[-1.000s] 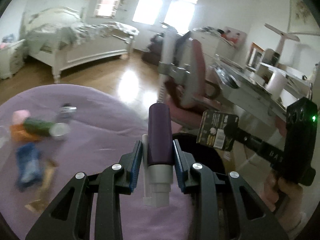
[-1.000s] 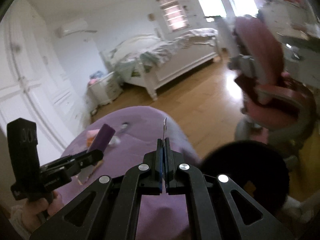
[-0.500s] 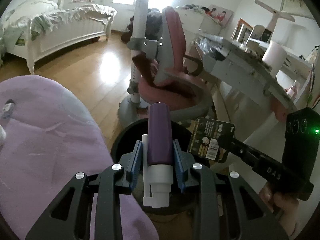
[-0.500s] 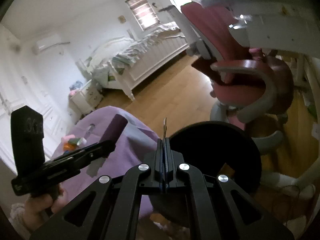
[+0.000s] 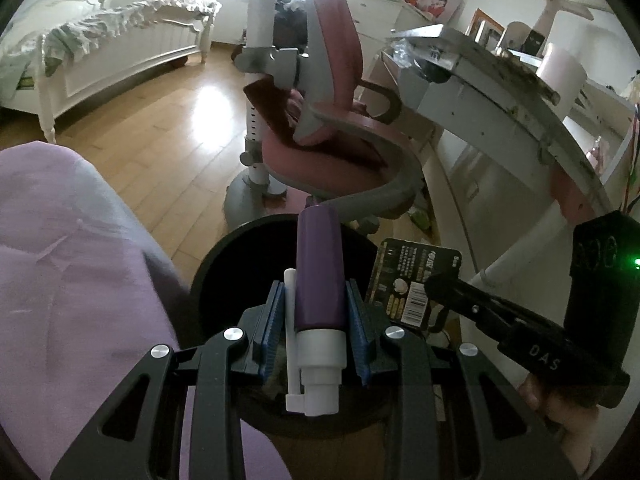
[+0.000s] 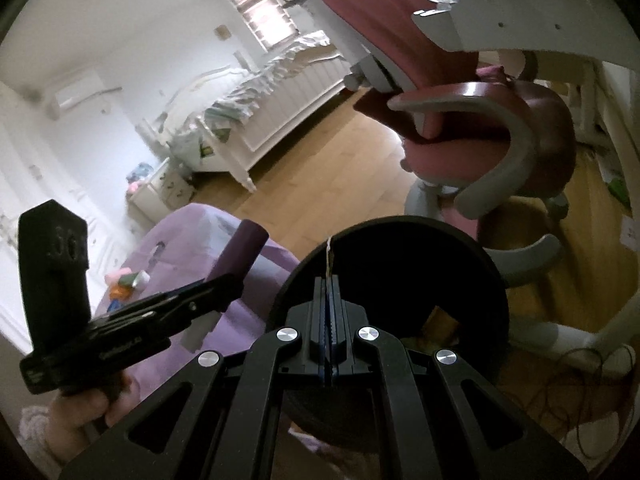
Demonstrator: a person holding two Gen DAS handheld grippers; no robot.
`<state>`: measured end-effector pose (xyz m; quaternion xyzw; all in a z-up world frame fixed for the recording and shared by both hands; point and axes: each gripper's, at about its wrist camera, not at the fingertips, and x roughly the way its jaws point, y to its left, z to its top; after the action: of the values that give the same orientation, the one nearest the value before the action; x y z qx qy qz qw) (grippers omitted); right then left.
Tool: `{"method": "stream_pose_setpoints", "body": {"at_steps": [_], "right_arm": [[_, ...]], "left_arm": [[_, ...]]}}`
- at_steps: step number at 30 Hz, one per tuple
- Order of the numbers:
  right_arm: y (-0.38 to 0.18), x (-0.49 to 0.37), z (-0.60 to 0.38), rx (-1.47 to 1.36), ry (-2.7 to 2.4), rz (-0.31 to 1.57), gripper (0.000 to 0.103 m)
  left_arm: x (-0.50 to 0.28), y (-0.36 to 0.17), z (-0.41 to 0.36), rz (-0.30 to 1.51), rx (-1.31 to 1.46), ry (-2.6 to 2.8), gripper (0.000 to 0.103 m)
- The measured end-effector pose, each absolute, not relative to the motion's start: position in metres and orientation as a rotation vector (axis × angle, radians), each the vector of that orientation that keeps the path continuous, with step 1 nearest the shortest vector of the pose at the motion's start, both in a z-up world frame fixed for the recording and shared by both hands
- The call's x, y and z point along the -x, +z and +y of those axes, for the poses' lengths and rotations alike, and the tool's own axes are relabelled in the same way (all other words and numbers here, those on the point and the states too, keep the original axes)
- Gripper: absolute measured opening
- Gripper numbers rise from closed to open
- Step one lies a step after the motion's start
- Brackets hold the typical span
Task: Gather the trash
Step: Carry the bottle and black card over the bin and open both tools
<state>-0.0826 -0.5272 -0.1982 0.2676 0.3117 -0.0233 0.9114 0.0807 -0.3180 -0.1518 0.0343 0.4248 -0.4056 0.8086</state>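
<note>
Pinching a purple bottle (image 5: 320,272) between left fingers (image 5: 267,320), a black card (image 5: 412,280) between right fingers (image 6: 320,312), over the black bin (image 5: 224,264).

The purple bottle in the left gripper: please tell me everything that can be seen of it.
The purple bottle is a slim cylinder with a matte, plastic-looking purple body and a stepped white pump end nearest the camera; a thin white tube runs along its left side. The left gripper is shut on it, blue pads pressing both sides. It points forward along the fingers, held in the air over the round black bin. The right wrist view shows its flat far end slanting upward.
</note>
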Motion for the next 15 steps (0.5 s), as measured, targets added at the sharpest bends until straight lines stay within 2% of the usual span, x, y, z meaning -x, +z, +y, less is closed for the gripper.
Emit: {"method": "stream_pose_setpoints", "body": {"at_steps": [15], "right_arm": [[-0.206, 0.087, -0.540, -0.563, -0.111, 0.679, 0.003]], "left_arm": [[-0.080, -0.152, -0.346, 0.927, -0.139, -0.915, 0.034]]}}
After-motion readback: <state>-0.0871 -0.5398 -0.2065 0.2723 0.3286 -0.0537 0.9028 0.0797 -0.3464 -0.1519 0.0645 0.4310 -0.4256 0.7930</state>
